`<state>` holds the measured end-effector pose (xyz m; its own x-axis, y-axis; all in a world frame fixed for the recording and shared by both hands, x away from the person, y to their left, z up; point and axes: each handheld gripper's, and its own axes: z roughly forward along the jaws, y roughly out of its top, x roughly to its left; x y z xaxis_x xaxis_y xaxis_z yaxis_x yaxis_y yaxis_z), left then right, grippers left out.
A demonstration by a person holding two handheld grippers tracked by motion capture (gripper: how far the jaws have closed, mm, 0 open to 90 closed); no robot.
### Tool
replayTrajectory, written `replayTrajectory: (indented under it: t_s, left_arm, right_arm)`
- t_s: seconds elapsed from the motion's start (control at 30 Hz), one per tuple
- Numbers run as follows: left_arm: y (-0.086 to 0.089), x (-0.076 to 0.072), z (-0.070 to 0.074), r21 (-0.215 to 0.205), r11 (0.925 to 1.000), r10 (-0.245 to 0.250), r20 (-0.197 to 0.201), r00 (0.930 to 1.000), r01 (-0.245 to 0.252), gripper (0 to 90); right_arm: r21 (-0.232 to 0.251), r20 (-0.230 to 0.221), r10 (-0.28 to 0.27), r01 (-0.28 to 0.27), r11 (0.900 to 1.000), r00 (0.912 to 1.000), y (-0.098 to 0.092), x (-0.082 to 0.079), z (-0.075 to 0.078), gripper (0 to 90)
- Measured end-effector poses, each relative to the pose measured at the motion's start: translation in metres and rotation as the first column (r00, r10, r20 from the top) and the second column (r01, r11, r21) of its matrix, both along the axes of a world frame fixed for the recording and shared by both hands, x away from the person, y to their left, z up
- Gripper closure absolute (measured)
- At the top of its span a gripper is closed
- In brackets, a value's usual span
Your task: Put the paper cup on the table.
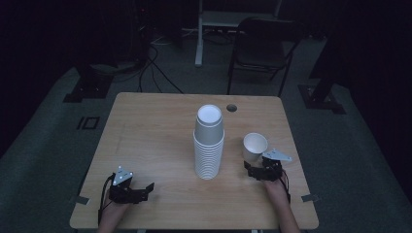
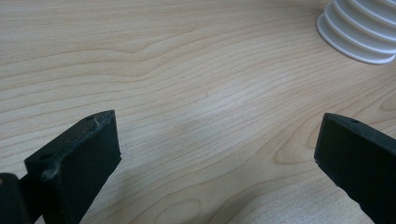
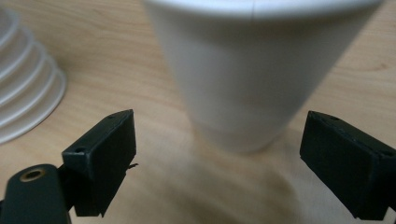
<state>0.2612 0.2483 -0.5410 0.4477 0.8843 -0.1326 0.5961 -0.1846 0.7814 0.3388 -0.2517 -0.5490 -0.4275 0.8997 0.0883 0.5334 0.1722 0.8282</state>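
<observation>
The single cup (image 1: 254, 145) stands upright on the table (image 1: 145, 131), right of the tall cup stack (image 1: 209, 145). The right gripper (image 1: 256, 167), wide open, sits just near it. The left gripper (image 1: 141, 191) is open too, holding nothing.

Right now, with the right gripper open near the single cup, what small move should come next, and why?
Probably draw the right gripper back from the single cup. The cup stands upright on the table, apart from the stack of cups, and the open jaws do not touch it, so it looks placed.

Wooden table (image 1: 155, 126): inverted white cup stack (image 1: 209, 145) centre; single upright cup (image 1: 254, 146) right.
</observation>
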Motion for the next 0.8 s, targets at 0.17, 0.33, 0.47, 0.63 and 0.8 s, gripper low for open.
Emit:
replayTrajectory:
  t_s: [0.17, 0.33, 0.47, 0.63, 0.8]
  left_arm:
    - [0.000, 0.000, 0.000, 0.002, 1.0000, -0.002, 0.000, 1.0000, 0.002, 0.7]
    - [0.000, -0.001, 0.001, -0.001, 1.0000, -0.001, 0.006, 1.0000, 0.001, 0.7]
    - [0.000, -0.001, 0.000, 0.000, 1.0000, -0.002, 0.004, 1.0000, 0.002, 0.7]
    - [-0.002, -0.001, 0.000, 0.012, 0.9999, -0.006, 0.004, 1.0000, 0.006, 0.7]
    - [-0.002, -0.001, -0.001, 0.014, 0.9999, -0.008, -0.003, 1.0000, 0.008, 0.7]
  right_arm:
    - [0.004, 0.004, 0.014, -0.014, 1.000, 0.9999, -0.004, -0.015, -0.001, 10.3]
    - [-0.015, -0.002, 0.027, -0.027, 1.000, 0.9996, -0.009, -0.031, 0.000, 10.3]
    - [-0.024, -0.006, 0.027, -0.027, 0.999, 0.9996, -0.017, -0.042, 0.000, 10.3]
    - [-0.028, -0.011, -0.001, 0.001, 1.000, 0.9999, -0.030, -0.053, 0.000, 10.3]
    - [-0.047, -0.019, -0.038, 0.037, 0.998, 0.9991, -0.043, -0.065, -0.001, 10.3]
